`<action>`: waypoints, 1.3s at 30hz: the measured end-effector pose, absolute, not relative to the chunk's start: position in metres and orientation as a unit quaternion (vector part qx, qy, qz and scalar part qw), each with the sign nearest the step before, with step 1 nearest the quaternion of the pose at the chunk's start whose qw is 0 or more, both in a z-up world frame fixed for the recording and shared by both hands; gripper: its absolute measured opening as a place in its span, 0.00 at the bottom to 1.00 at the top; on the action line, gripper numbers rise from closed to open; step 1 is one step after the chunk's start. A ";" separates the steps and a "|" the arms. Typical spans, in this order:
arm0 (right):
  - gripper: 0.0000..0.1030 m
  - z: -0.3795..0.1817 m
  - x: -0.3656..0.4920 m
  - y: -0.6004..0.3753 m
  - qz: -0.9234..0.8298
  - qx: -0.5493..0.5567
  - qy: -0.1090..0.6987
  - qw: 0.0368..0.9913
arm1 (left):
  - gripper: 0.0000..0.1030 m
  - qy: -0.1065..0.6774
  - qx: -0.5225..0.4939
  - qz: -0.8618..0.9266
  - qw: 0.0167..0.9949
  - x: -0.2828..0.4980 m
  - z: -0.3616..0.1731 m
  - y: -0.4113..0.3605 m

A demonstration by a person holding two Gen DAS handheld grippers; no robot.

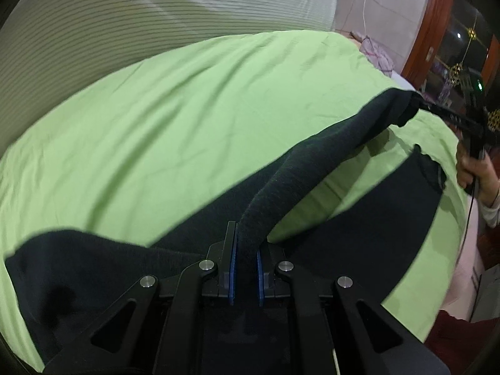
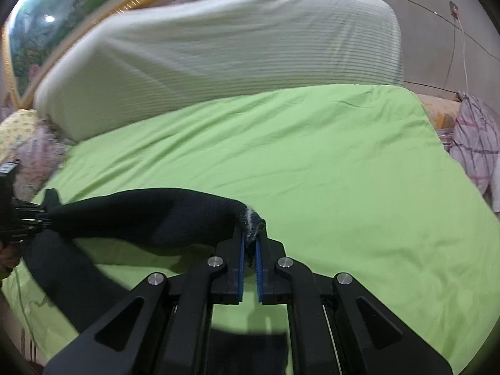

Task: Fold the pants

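Dark pants [image 1: 312, 162] lie across a green bedspread [image 1: 156, 118]. My left gripper [image 1: 246, 250] is shut on one end of a pant leg and holds it above the bed. My right gripper [image 2: 249, 243] is shut on the other end, at the hem [image 2: 251, 218]. The leg [image 2: 150, 212] hangs stretched between the two grippers. The right gripper also shows in the left wrist view [image 1: 437, 111], the left one in the right wrist view [image 2: 28, 215]. The other leg [image 1: 375, 218] lies flat on the bedspread.
A large striped white pillow [image 2: 234, 50] stands along the head of the bed. A pink patterned pillow [image 2: 475, 143] sits at the bed's right edge. A gold-framed picture [image 2: 62, 25] hangs behind. A cable [image 2: 464, 47] hangs on the wall.
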State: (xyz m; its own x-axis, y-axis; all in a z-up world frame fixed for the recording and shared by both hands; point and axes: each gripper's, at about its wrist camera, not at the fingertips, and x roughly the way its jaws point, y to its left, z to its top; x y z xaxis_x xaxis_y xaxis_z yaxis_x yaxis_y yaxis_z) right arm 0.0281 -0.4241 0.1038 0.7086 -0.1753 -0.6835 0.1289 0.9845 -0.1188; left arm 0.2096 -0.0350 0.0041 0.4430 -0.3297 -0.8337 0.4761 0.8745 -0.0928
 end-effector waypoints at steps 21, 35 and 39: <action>0.06 0.072 -0.070 -0.401 -0.099 -0.115 0.414 0.898 | 0.08 0.477 0.053 -0.260 0.838 0.119 -0.023 -0.040; 0.12 0.064 -0.089 -0.413 -0.148 -0.080 0.442 0.881 | 0.36 0.511 0.022 -0.242 0.824 0.101 -0.042 -0.042; 0.62 0.088 -0.109 -0.410 -0.159 -0.044 0.391 0.906 | 0.49 0.508 -0.001 -0.228 0.831 0.088 -0.033 -0.038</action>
State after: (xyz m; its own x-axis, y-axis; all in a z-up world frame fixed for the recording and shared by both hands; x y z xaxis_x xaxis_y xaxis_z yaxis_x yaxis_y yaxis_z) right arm -0.1089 -0.4100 0.0875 0.6446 -0.3218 -0.6935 0.2526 0.9458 -0.2041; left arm 0.0876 -0.0380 -0.0328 0.3803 -0.3796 -0.8434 0.3785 0.8959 -0.2325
